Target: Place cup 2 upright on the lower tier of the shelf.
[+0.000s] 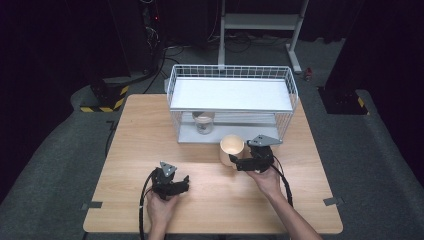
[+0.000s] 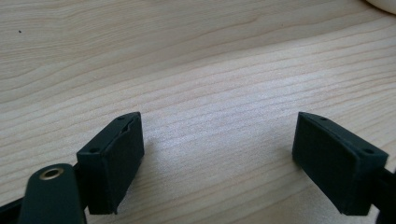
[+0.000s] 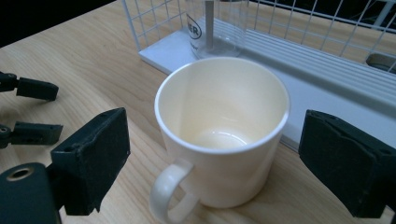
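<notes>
Two grippers are in your hands over the wooden table (image 1: 150, 130). Your right gripper (image 1: 239, 164) sits just beside a cream mug (image 1: 231, 149) that stands upright on the table, a little toward the far edge and right of the middle, right in front of the white wire rack (image 1: 232, 102). In the right gripper view the mug (image 3: 224, 140) rises between the two black jaws with its handle turned toward you – the jaws are spread wide, one on either side, and neither pad touches the mug's wall. No grip on it.

Your left gripper (image 1: 181, 186) rests low near the table's near edge, left of the middle and well apart from the mug. In the left gripper view its jaws stand apart over bare wood, with nothing between them.

Inside the rack's lower level, toward its left end, a clear glass jar (image 1: 203, 121) stands upright – just behind the mug in the right gripper view.
</notes>
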Tool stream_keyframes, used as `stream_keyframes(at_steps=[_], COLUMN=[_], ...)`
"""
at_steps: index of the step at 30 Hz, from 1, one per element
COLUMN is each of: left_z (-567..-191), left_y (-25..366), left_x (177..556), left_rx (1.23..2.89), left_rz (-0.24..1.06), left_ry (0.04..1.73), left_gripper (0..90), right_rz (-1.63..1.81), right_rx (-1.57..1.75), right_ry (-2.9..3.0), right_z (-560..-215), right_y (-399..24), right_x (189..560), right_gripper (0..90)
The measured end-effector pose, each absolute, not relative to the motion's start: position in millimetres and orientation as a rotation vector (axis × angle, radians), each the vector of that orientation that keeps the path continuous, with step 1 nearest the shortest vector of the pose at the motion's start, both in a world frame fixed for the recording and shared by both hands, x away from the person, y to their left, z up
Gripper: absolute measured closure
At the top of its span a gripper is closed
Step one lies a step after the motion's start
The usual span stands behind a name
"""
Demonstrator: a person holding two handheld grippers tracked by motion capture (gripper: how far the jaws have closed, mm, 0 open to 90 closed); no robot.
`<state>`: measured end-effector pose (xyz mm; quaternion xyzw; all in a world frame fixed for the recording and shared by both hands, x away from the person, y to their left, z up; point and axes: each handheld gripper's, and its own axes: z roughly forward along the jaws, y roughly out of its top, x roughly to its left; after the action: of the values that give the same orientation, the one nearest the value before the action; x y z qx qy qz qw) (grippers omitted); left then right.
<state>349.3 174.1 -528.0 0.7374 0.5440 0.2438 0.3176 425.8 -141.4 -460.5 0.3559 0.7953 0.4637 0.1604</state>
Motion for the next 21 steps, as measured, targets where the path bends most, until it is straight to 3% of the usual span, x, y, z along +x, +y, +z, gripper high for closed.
stream_keyframes(at_steps=[21], left_z=[-527.9], left_y=[174.0], left_x=[349.2], left_rx=[1.940], left_rz=[0.639], left_ry=[1.430], left_gripper=[17.3], right_rz=[1.275], right_rx=[0.997], right_ry=[2.263], right_z=[-464.7], right_y=[-125.0], right_x=[441.8], right_gripper=[8.8])
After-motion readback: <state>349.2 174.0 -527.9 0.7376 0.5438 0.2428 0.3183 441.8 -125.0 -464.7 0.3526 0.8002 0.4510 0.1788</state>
